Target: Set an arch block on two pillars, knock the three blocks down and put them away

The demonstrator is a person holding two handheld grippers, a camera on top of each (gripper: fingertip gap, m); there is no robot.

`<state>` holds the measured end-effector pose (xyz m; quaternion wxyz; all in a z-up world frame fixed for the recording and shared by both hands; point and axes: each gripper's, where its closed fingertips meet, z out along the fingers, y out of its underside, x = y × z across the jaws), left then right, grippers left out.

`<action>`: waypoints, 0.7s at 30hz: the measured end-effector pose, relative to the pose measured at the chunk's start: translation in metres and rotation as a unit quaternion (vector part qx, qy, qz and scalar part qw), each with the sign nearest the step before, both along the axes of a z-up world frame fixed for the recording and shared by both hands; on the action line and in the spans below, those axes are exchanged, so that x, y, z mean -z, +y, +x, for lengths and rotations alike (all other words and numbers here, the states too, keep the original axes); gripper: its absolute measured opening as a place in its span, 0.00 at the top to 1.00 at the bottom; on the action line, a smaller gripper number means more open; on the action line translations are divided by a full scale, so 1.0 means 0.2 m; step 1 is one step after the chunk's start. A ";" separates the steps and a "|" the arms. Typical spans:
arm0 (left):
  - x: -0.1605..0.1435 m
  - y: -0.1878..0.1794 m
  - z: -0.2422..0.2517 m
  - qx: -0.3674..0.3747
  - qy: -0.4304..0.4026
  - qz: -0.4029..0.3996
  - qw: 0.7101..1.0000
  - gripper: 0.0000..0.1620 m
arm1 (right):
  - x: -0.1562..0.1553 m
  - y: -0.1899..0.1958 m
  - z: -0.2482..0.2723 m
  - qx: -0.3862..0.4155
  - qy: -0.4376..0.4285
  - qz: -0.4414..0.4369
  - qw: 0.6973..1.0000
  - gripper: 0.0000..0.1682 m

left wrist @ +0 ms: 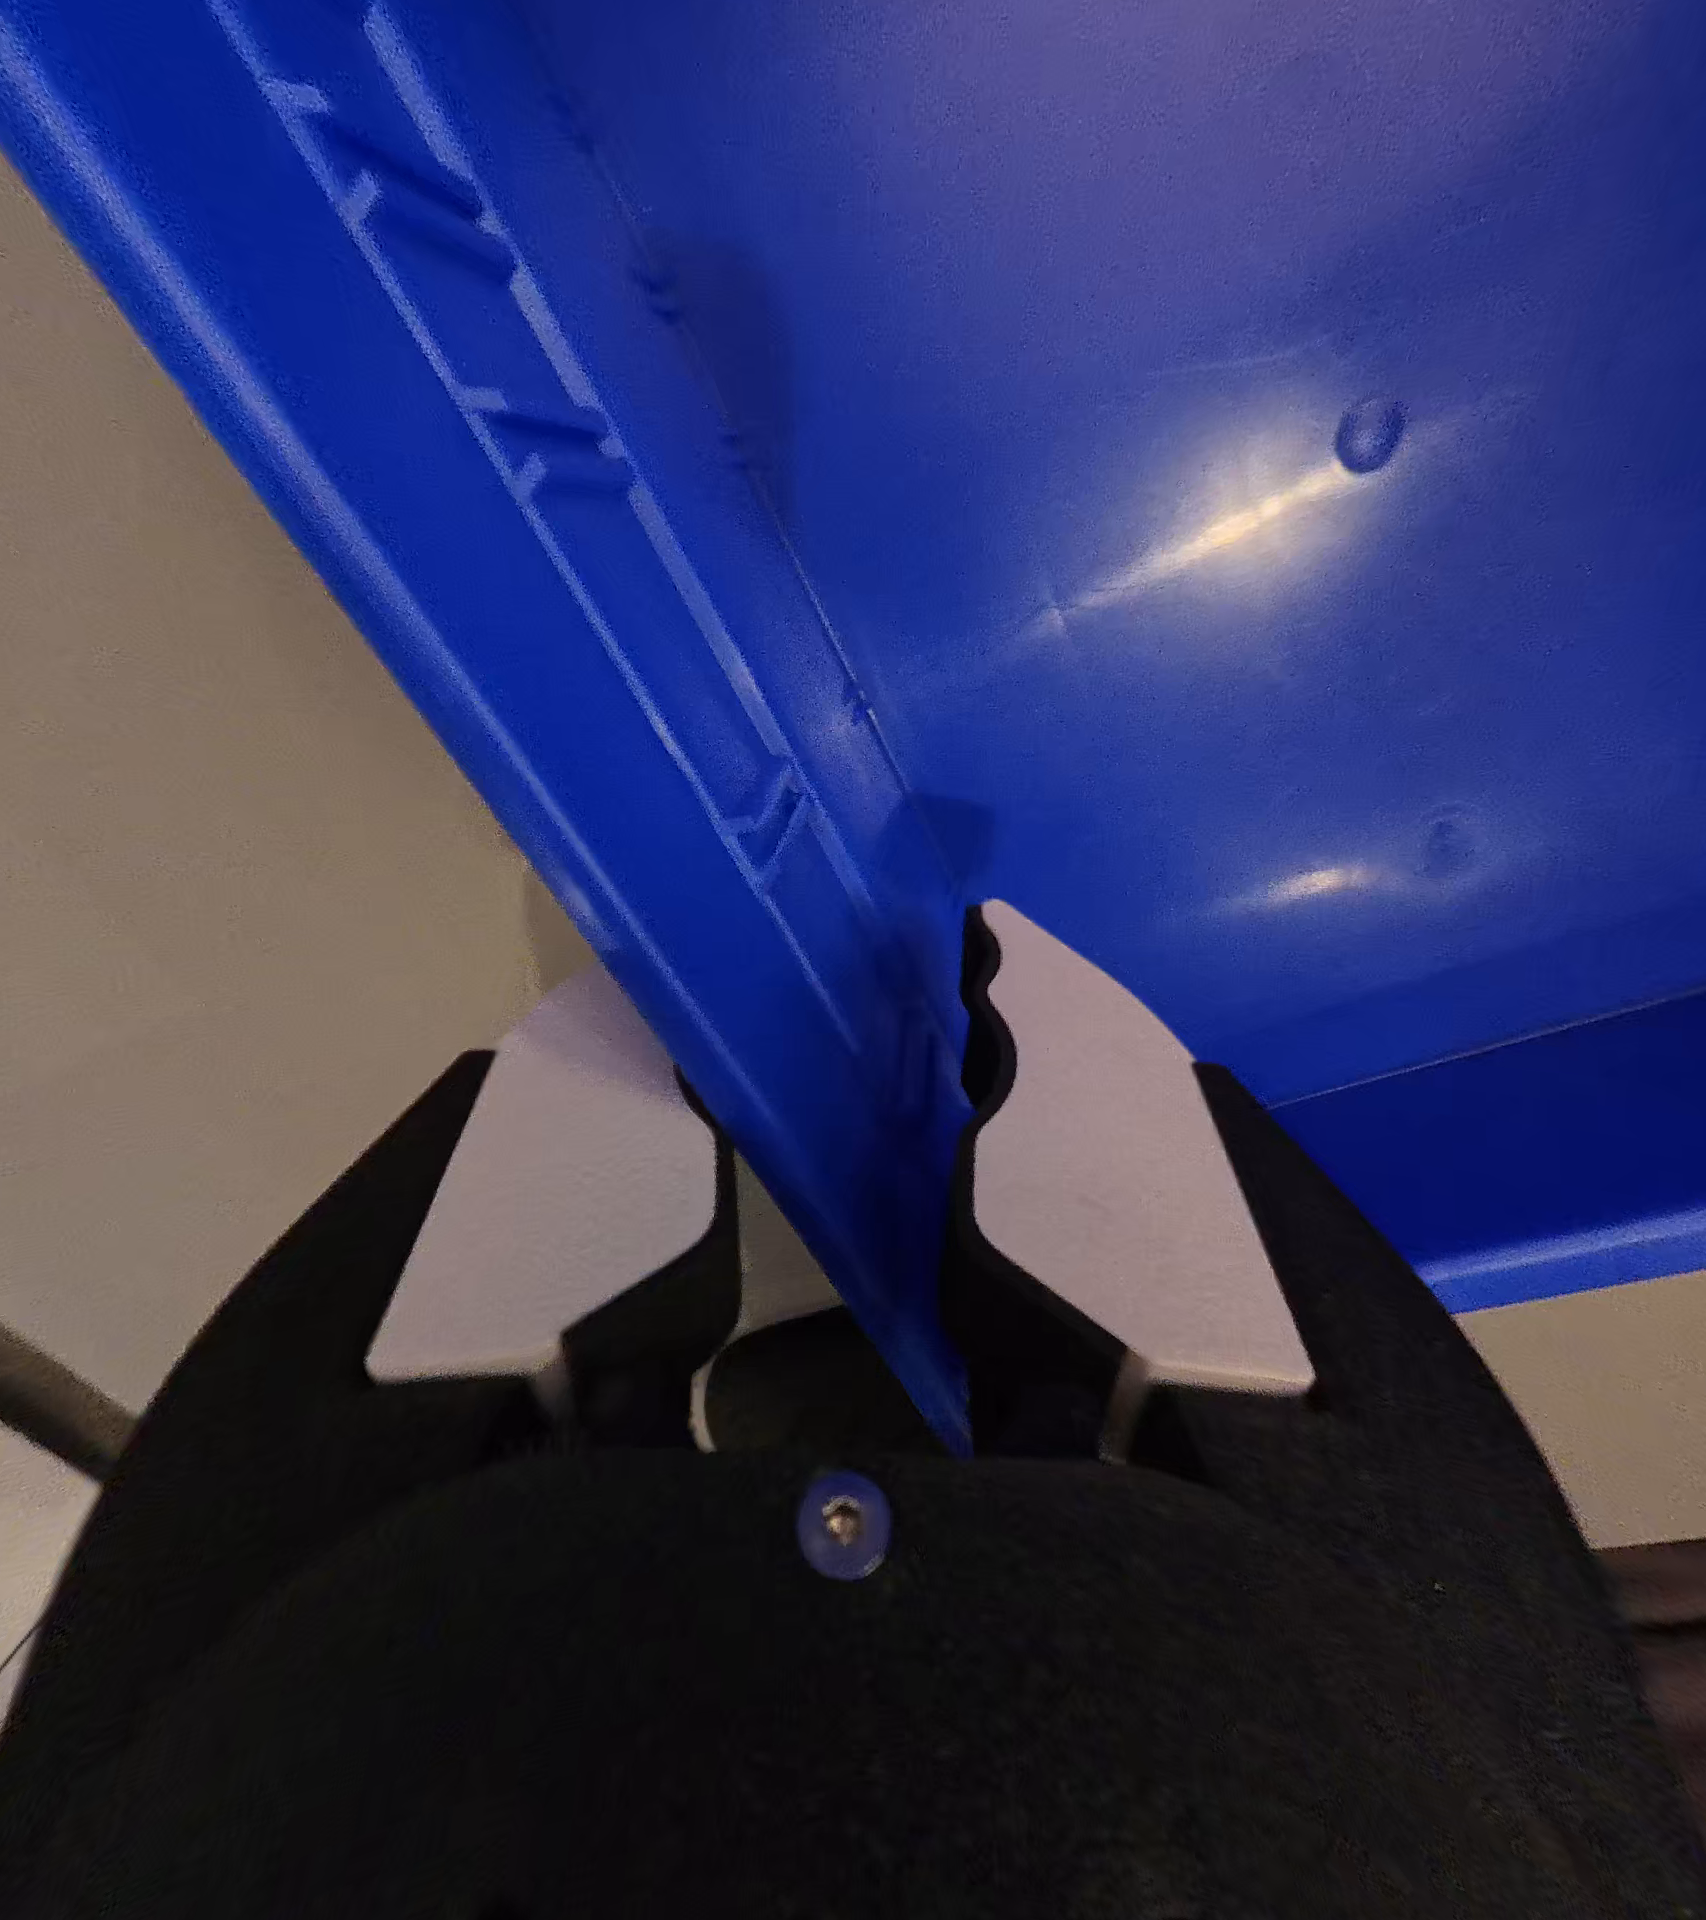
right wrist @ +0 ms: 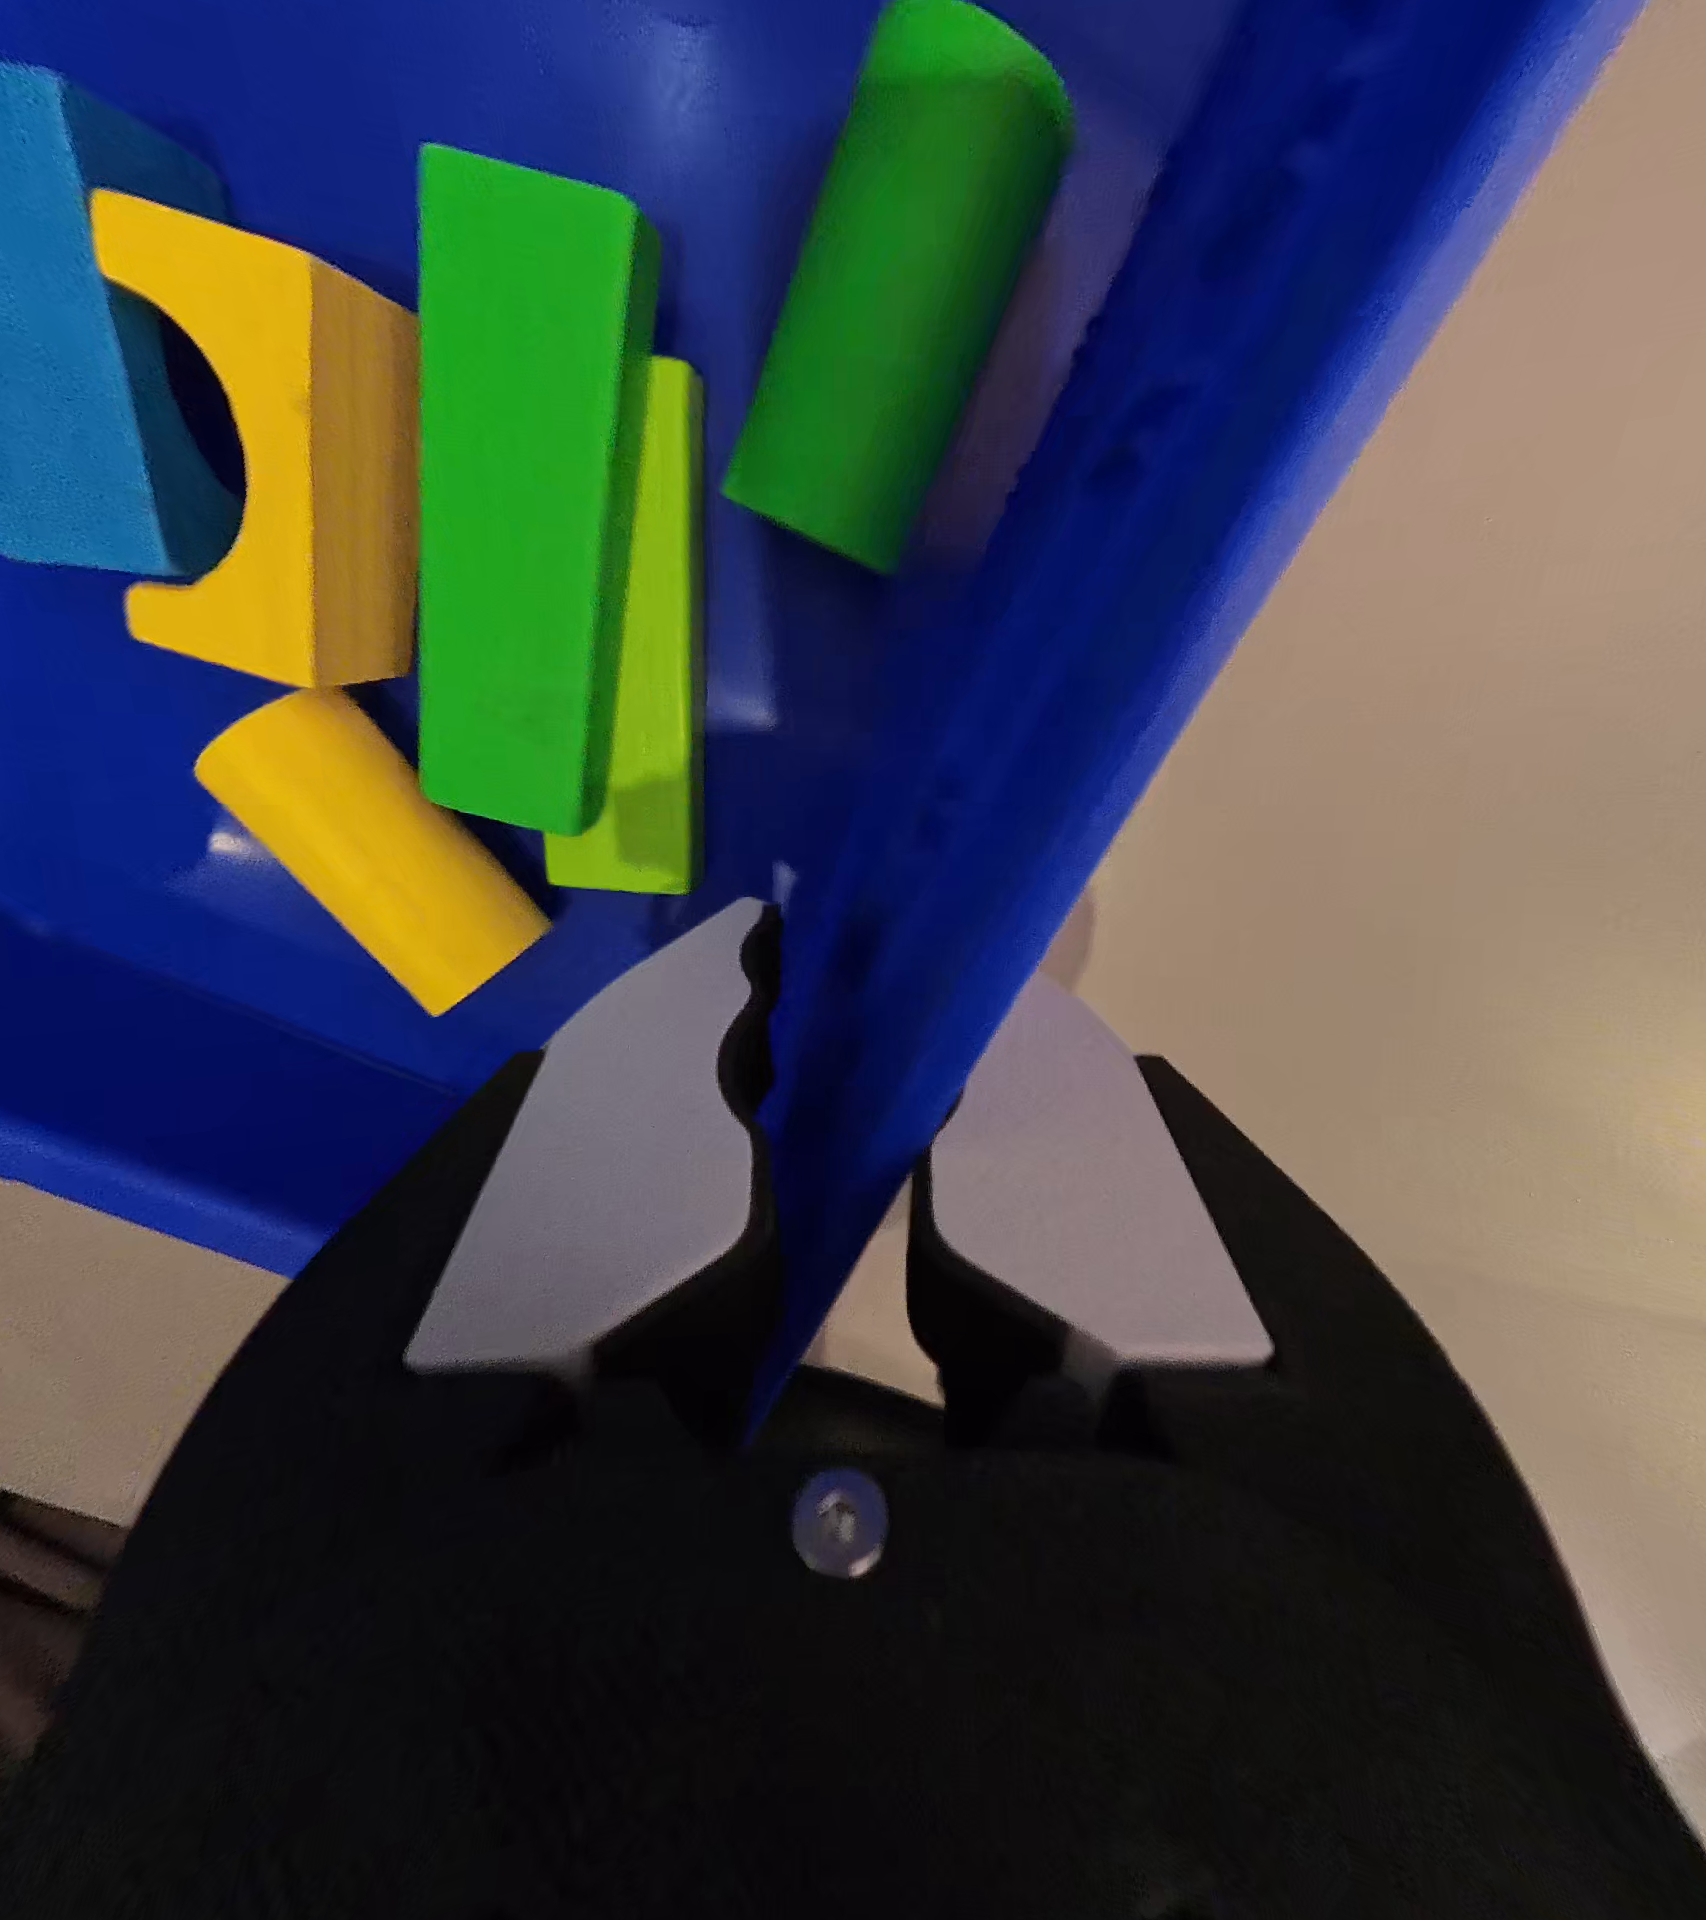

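Clamped on opposite walls of blue plastic bin [right wrist: 942, 831]: left gripper [left wrist: 890, 1049], right gripper [right wrist: 870, 1039]. Inside, left of right gripper: green cylinder block [right wrist: 890, 301], yellow wooden arch block [right wrist: 277, 447], yellow cylinder block [right wrist: 371, 842].

From each wrist camera we look forward along the fingers [left wrist: 1057, 1049], pressed close against opposite walls of one blue bin [left wrist: 1192, 364]; its interior fills both views [right wrist: 807, 727].
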<state>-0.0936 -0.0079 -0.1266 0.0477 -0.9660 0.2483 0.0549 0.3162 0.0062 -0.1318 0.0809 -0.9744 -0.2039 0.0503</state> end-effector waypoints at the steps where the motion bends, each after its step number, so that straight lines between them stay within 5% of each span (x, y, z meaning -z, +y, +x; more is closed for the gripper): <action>1: 0.00 0.00 0.00 0.000 0.004 0.000 1.000 0.73 | 0.00 0.00 0.00 0.001 0.007 -0.002 1.000 0.85; 12: -0.13 0.04 0.03 0.046 -0.006 0.066 0.997 0.68 | 0.06 0.05 0.04 0.037 -0.007 -0.002 0.999 0.91; 21: -0.44 -0.03 -0.05 0.052 -0.094 0.139 0.984 0.69 | 0.06 0.08 0.09 0.045 0.026 -0.049 0.997 0.95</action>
